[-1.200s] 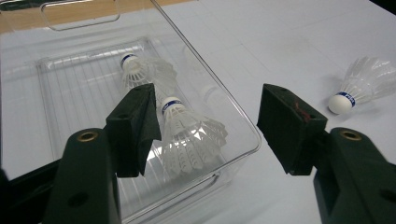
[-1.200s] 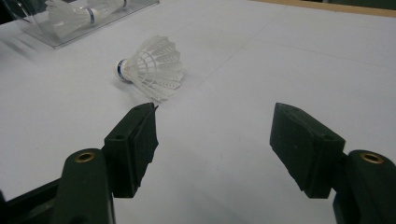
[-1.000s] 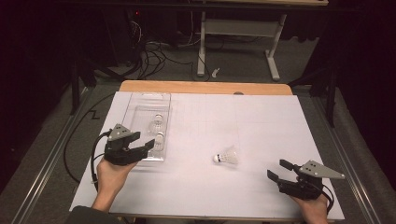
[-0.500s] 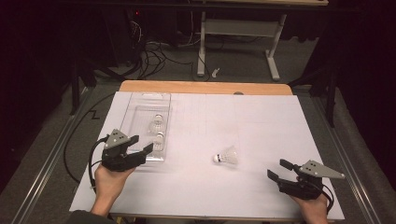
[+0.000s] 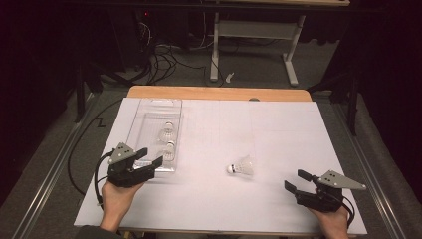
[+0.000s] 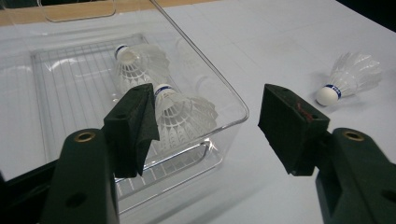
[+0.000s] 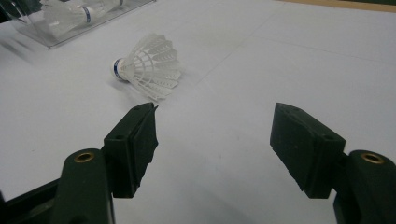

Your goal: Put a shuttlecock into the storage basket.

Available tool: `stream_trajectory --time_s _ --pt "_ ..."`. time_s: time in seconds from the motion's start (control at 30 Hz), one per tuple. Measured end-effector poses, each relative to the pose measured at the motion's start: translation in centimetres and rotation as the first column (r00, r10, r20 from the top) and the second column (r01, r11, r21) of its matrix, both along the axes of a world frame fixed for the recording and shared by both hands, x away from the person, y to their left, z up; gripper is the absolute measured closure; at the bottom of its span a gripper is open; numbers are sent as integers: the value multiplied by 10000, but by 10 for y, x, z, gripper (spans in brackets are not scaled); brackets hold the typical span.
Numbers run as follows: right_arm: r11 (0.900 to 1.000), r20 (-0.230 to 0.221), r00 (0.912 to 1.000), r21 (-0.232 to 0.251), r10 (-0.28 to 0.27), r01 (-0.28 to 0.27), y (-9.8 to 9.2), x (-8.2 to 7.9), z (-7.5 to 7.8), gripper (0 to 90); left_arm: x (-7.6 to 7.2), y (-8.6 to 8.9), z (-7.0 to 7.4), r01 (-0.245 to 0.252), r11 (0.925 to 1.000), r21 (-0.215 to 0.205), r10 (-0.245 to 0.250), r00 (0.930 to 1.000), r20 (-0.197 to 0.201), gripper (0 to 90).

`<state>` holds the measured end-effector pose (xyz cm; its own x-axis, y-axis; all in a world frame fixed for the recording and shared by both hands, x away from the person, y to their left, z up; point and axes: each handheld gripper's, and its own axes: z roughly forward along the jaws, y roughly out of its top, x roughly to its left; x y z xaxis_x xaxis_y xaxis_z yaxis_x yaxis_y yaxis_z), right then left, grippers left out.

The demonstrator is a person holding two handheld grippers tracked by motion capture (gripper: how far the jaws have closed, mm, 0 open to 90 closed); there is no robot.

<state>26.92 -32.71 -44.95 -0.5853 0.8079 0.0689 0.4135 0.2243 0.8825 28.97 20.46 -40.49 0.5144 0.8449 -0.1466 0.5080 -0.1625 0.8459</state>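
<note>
Three shuttlecocks: two inside one clear tray (image 5: 149,117), at (image 5: 168,132) and (image 5: 170,148), one loose shuttlecock (image 5: 242,167) on the table, and two grippers.

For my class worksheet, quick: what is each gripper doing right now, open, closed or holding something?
Left gripper: open, holding nothing, at the near end of the tray.
Right gripper: open, holding nothing, short of the loose shuttlecock.
</note>
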Motion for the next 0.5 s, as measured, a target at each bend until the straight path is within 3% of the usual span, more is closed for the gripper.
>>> stream_trajectory --time_s 0.5 --pt "9999 33 9999 71 -114 114 -2 -2 0 321 -6 1 -3 86 9997 -242 -81 9997 223 362"
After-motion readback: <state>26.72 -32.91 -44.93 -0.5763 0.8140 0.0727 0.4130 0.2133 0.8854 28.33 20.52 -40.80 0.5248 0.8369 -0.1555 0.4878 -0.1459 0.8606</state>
